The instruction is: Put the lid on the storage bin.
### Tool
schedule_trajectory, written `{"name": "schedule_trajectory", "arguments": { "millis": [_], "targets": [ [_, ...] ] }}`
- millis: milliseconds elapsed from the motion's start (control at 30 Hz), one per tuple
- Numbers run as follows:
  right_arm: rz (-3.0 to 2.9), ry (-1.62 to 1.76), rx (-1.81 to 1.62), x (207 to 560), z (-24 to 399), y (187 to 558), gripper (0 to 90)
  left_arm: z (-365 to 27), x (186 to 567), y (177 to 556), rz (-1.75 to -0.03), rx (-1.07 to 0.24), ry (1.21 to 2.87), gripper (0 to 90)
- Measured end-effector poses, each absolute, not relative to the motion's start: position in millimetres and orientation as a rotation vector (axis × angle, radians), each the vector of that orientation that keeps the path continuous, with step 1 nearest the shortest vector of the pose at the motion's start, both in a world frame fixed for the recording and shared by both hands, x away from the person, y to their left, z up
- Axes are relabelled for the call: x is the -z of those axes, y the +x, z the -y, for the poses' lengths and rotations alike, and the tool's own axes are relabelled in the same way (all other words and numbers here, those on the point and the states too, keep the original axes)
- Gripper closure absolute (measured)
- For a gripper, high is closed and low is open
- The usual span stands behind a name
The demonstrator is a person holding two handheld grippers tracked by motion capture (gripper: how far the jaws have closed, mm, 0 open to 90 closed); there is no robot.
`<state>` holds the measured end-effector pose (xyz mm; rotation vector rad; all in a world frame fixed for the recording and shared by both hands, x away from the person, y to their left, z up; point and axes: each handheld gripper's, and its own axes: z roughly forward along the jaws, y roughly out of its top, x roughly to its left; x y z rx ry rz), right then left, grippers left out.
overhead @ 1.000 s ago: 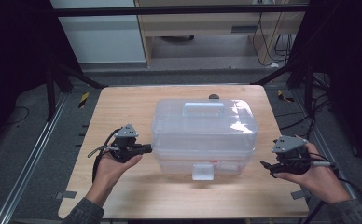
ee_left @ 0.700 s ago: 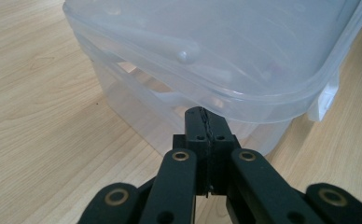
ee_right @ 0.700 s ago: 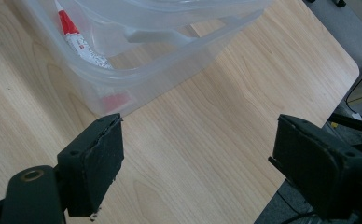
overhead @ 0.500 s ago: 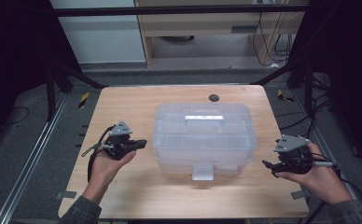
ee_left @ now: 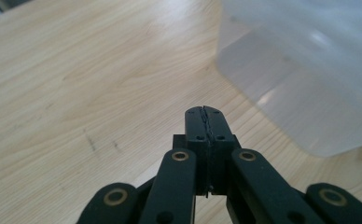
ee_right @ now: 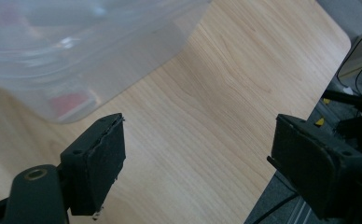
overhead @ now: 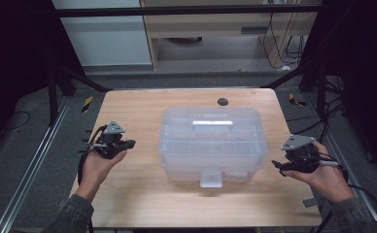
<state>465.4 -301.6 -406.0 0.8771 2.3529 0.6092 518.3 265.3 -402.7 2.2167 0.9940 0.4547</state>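
A clear plastic storage box with a lid, a top handle and a front latch sits closed in the middle of the wooden table. My left gripper hovers to the box's left, jaws pressed together with nothing between them. A corner of the box lies ahead of it on the right. My right gripper is held to the right of the box, near the table's right edge, jaws wide apart and empty. The box fills the upper left there, something red inside it.
A small dark round spot marks the table behind the box. Metal rails and frame posts run along both sides of the table. Cables lie on the floor at the right. A shelf unit stands beyond the far edge.
The box's lid has come down and the box now sits closed and flat. My left gripper has drawn away leftward from the box. The right gripper has barely moved.
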Motion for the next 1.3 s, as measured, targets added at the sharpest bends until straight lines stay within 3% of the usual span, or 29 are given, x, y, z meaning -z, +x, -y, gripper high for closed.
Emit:
{"name": "schedule_trajectory", "arguments": {
  "millis": [500, 767, 933, 1300],
  "targets": [
    [-2.383, 1.072, -0.556, 447.7, 308.0, 542.2, 18.9, -287.6, 450.3, 549.7, -1.146, -0.409, 2.284, 89.6],
    [-2.329, 1.143, -0.547, 462.7, 308.3, 568.5, 19.2, -288.8, 463.1, 565.0, -1.188, -0.454, 2.249, 89.7],
    [-2.261, 1.205, -0.638, 469.2, 308.6, 577.8, 19.8, -291.8, 472.9, 572.3, -1.215, -0.473, 2.142, 89.1],
    [-2.189, 1.331, -0.749, 496.2, 314.7, 584.3, 19.3, -295.5, 495.3, 575.9, -1.276, -0.479, 1.951, 52.5]
  ]
}}
